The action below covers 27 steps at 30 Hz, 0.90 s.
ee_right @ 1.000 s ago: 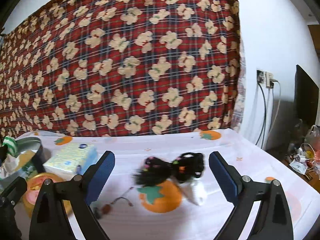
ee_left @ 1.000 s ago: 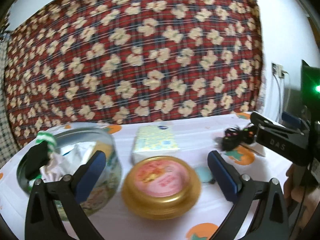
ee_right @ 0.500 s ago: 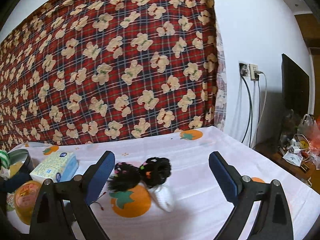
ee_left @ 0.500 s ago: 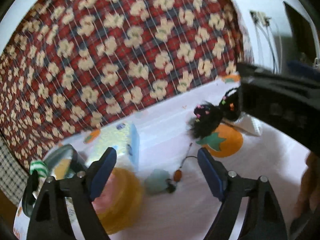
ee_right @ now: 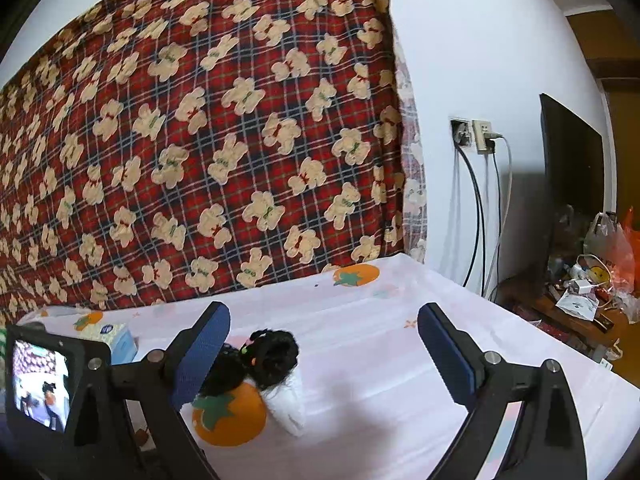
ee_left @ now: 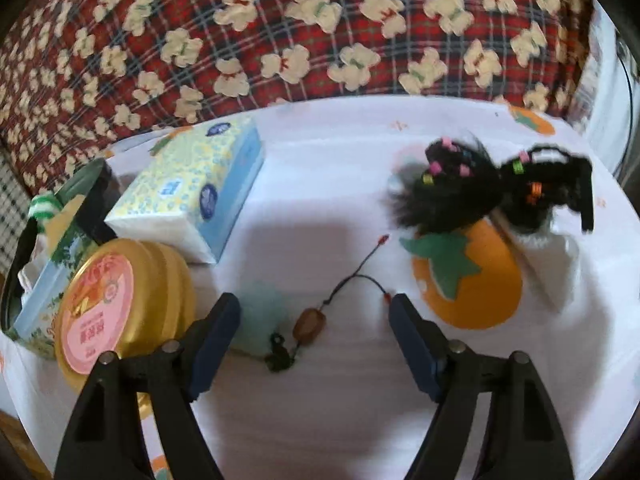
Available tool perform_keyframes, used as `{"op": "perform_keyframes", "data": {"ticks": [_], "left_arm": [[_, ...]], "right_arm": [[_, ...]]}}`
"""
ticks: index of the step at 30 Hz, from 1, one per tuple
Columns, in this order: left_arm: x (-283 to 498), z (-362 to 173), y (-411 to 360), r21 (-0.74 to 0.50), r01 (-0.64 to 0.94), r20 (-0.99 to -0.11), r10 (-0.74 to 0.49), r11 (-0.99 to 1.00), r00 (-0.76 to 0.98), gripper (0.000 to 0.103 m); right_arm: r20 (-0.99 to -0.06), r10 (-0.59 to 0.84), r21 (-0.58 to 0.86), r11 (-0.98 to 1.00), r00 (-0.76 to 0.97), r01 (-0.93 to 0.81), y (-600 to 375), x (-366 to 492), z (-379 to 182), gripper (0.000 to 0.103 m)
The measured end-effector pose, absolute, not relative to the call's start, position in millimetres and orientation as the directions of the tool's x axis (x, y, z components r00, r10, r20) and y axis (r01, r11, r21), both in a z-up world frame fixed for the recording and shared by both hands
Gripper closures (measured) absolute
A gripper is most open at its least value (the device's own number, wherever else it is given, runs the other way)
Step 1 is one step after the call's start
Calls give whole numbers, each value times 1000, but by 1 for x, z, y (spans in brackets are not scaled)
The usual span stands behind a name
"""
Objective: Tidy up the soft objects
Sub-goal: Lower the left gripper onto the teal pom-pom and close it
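The left claw (ee_left: 312, 316) is spread wide and low over the little green puff (ee_left: 258, 320) and its bead string (ee_left: 308, 320) on the white surface (ee_left: 320, 400), likely to grab them, while the right claw (ee_right: 324, 340) waits spread and holding nothing near the black fuzzy toys (ee_right: 268, 356).

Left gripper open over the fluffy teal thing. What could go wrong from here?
1. The left gripper straddles both the pale teal fluffy pompom and the brown bead on a thin black cord; closing may snag the cord.
2. The gold round tin with a pink lid sits beside the left finger; a sideways move might bump it.
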<state>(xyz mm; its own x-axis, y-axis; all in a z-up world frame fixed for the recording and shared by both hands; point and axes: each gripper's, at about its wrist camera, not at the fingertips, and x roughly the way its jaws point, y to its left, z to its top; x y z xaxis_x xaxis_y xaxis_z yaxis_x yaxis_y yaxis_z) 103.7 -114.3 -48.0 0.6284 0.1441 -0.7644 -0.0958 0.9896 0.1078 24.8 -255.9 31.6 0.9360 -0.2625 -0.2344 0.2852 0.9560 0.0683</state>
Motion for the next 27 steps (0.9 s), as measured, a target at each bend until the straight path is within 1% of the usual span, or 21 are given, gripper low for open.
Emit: {"op": "perform_keyframes", "data": {"ticks": [2,6,11,14,17,20,22,25,27], "left_arm": [[103,-51,-116,97,-118,-770,150,988,620,23],[106,-58,-125,79,-150,-786,154,986,598,9],[99,-56,-134,53,-102,-779,105,993,618,9],[87,-55,-131,1,-124,-780,78,992,621,9],[81,-51,-130,-2,-147,-759,94,989,644,9],[86,-52,-119,-39,-210,-769,105,977,631,9],[93,-60,-107,-84,-276,-807,97,958,582,9],[96,-59,-106,-83,-327,-795,135,941,592,9],[100,-61,-102,-107,-363,-807,132,926,575,8]], "right_arm": [[-227,-266,82,953,937,291,-260,23,33,6],[-227,-271,115,946,936,302,-269,21,35,6],[-233,-280,150,936,931,319,-280,20,35,6],[-241,-283,162,931,928,326,-284,20,35,6],[-244,-287,174,927,926,333,-287,20,34,6],[-248,-290,182,923,924,339,-289,19,33,6],[-251,-288,187,922,924,338,-290,19,33,6],[-250,-289,185,923,924,338,-290,19,33,6],[-252,-287,183,924,924,337,-290,19,32,6]]}}
